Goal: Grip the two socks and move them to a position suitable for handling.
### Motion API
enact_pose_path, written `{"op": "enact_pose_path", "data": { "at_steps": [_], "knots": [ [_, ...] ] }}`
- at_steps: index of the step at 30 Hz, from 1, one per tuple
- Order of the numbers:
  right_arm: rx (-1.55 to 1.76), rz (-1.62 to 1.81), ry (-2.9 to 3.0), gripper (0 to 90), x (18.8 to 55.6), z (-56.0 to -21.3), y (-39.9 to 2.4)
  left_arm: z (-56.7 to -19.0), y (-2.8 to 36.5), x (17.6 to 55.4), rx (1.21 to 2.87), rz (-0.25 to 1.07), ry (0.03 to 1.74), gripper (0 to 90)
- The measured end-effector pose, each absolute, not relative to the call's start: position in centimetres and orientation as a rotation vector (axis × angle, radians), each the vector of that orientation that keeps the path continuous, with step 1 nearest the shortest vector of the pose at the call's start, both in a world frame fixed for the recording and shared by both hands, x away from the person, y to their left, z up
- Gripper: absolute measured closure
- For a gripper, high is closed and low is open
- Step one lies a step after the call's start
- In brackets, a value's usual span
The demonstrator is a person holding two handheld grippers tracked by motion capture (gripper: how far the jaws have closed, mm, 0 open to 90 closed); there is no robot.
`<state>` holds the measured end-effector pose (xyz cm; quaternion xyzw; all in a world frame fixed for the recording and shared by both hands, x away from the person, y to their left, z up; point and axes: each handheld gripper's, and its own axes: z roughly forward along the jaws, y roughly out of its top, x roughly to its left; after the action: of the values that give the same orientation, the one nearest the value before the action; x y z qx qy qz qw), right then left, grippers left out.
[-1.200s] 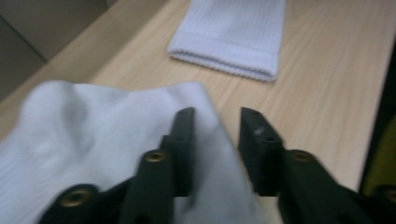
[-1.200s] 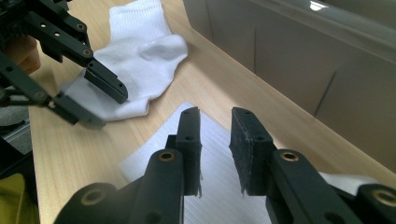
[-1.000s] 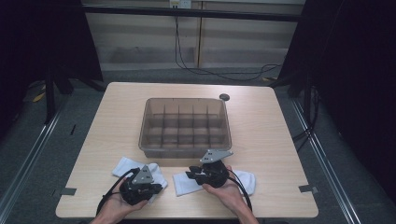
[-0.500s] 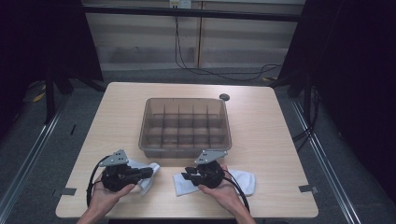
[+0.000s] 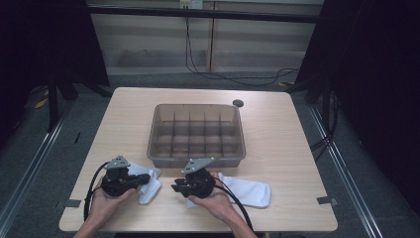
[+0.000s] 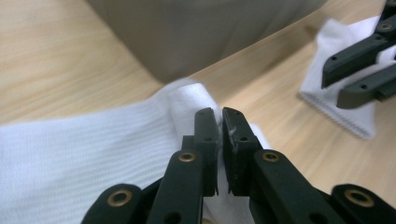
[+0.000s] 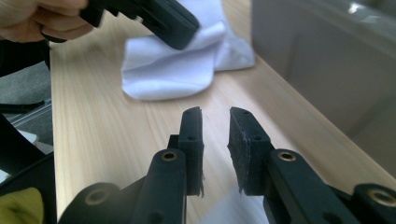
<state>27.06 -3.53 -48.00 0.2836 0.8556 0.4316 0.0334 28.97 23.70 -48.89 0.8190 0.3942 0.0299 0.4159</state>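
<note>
Two white socks on table point(image 5: 297, 148), near front edge, just before compartment box point(image 5: 197, 135). Left sock point(image 5: 148, 184) bunched at box's front-left corner; right sock point(image 5: 247, 191) stretched flat under right hand. Left tool point(image 6: 219, 135) pressed together, pinching fold of left sock, clear in left gripper view. Right gripper view: right tool point(image 7: 215, 140) slightly spread, nothing between pads, bare wood beneath. High view: two tools, one box, one small dark disc point(image 5: 238, 103) behind it.
</note>
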Motion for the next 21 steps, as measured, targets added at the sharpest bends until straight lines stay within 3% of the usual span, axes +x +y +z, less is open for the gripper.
{"op": "enact_pose_path", "data": {
  "at_steps": [11, 21],
  "knots": [
    [0.837, 1.291, 2.728, 60.6, 28.4, -49.0, 1.2, -49.6, 23.8, 29.2, 2.073, 0.047, 0.993, 84.5],
    [0.854, 1.293, 2.726, 60.7, 29.3, -50.1, 2.4, -49.7, 23.9, 29.3, 2.062, 0.028, 0.999, 84.1]
  ]
}}
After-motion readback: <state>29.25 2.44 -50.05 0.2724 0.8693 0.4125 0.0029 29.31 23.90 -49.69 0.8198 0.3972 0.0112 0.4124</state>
